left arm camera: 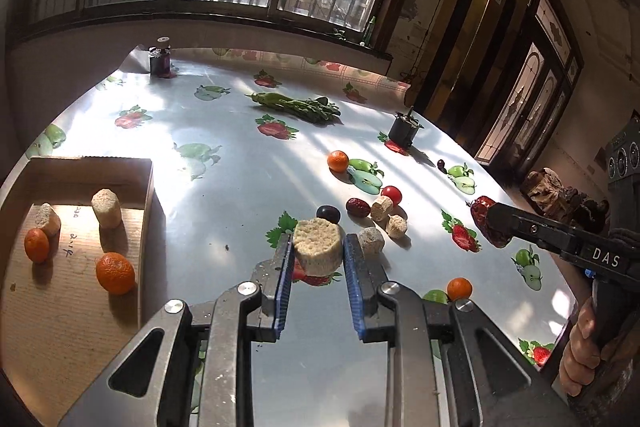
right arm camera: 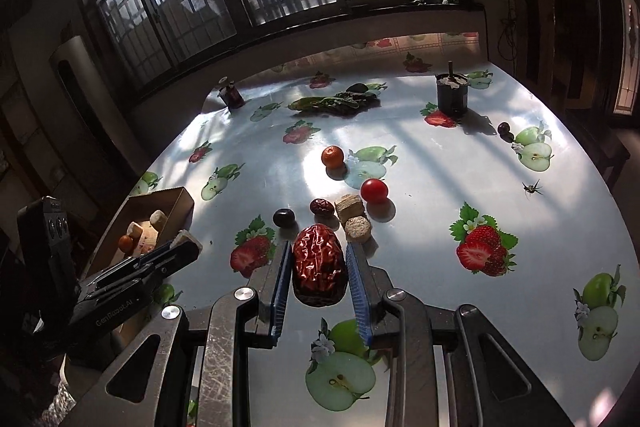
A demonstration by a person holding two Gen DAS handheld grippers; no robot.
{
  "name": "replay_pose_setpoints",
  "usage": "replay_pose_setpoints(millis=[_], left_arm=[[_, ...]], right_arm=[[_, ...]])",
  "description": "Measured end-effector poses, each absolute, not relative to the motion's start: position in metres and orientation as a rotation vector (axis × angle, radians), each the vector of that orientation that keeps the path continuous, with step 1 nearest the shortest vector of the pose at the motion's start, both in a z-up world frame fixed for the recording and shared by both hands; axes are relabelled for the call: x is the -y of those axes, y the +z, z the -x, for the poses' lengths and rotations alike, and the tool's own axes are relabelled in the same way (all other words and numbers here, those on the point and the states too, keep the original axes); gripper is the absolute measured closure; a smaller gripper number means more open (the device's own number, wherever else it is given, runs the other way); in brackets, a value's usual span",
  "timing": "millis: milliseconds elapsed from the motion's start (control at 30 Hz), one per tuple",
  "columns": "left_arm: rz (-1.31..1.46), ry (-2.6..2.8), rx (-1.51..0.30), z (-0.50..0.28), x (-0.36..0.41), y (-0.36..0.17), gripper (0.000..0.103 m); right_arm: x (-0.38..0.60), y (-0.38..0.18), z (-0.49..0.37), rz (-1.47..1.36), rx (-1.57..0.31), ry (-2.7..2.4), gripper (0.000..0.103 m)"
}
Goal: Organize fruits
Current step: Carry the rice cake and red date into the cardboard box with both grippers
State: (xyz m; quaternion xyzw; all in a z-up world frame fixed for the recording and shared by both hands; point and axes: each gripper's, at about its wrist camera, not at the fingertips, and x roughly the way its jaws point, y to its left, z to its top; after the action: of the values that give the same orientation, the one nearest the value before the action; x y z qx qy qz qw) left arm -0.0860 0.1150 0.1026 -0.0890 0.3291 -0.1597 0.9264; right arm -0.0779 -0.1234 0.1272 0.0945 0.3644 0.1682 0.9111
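Observation:
My left gripper (left arm camera: 318, 251) is shut on a beige sugarcane chunk (left arm camera: 318, 247) and holds it above the table. My right gripper (right arm camera: 318, 259) is shut on a large red date (right arm camera: 319, 265); it also shows in the left wrist view (left arm camera: 490, 227). A cardboard box (left arm camera: 150, 183) at the left holds two tangerines (left arm camera: 115, 273) and two cane chunks (left arm camera: 106, 208). Loose on the table lie a tangerine (left arm camera: 338, 161), a cherry tomato (left arm camera: 391, 193), a red date (left arm camera: 357, 207), a dark grape (left arm camera: 328, 213) and several cane chunks (left arm camera: 382, 207).
A bunch of green leaves (left arm camera: 298, 105) lies at the back. A dark jar (left arm camera: 160, 61) stands far left, a dark cup (left arm camera: 403, 131) at the right. Another tangerine (left arm camera: 459, 288) sits near the front edge. A dark fruit (right arm camera: 504, 128) lies by the cup.

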Motion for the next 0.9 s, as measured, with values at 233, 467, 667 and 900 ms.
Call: replay_pose_setpoints(millis=[233,467,667,900], left_arm=[[0.100,-0.117,-0.701,0.105,-0.206,0.122,0.079],[0.129,0.113,-0.879,0.084,-0.303,0.085,0.079],[0.180,0.151,-0.977,0.068,-0.330,0.052,0.079],[0.171,0.178,-1.039,0.047,-0.327,0.030,0.079]], right_arm=[[0.014,0.134,0.062,-0.174,-0.780,0.579,0.073],[-0.092,0.113,0.041,-0.120,-0.845,0.746,0.072],[-0.153,0.066,0.034,-0.049,-0.987,0.845,0.072],[-0.184,0.036,0.032,0.078,-1.013,0.824,0.072]])
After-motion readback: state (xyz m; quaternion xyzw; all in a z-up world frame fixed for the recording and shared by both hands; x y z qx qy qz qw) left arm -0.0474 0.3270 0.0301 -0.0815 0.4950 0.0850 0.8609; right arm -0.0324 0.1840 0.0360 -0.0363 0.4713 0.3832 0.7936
